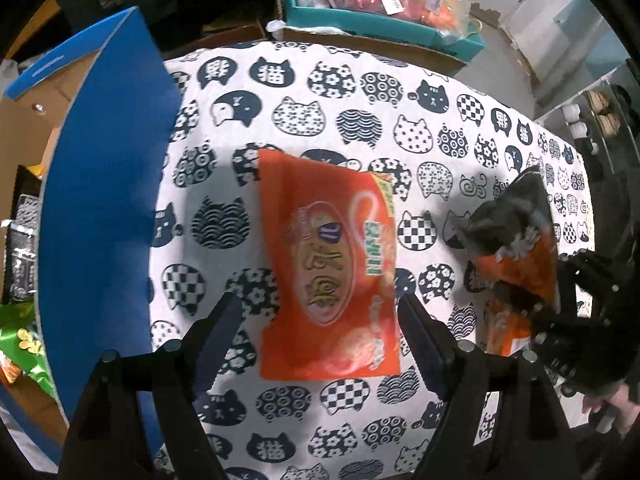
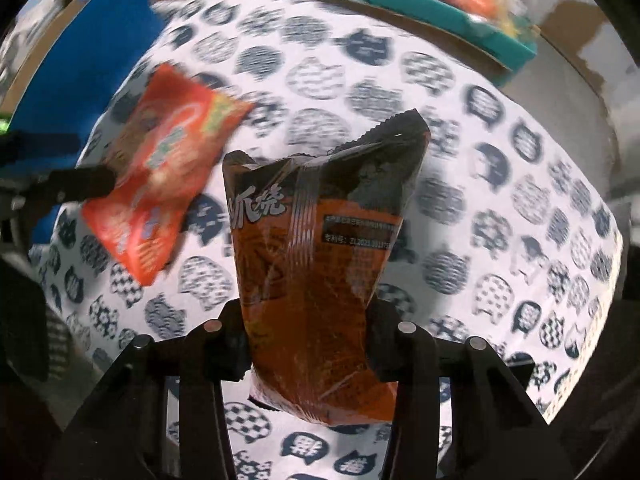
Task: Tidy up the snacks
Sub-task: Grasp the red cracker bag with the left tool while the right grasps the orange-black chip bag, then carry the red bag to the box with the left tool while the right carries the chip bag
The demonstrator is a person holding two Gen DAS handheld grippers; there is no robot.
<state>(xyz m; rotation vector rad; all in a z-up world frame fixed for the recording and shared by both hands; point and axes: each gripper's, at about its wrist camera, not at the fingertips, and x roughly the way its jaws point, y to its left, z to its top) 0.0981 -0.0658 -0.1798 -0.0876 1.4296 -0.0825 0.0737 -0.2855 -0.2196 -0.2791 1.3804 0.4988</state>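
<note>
An orange snack packet [image 1: 326, 264] lies flat on the cat-print tablecloth [image 1: 340, 92]. My left gripper [image 1: 318, 316] is open, its fingers on either side of the packet's near end. The packet also shows in the right wrist view [image 2: 160, 192], with a left finger [image 2: 76, 186] at its edge. My right gripper [image 2: 306, 320] is shut on a black and orange snack bag [image 2: 316, 248], held above the cloth. That bag and the right gripper [image 1: 560, 308] show at the right of the left wrist view, with the bag [image 1: 516, 240] blurred.
A blue-edged cardboard box [image 1: 100, 184] stands at the table's left with green and dark snack packs [image 1: 20, 336] inside. A teal bin [image 1: 384, 20] with bagged items sits behind the table. Shelving [image 1: 592, 120] is at the far right.
</note>
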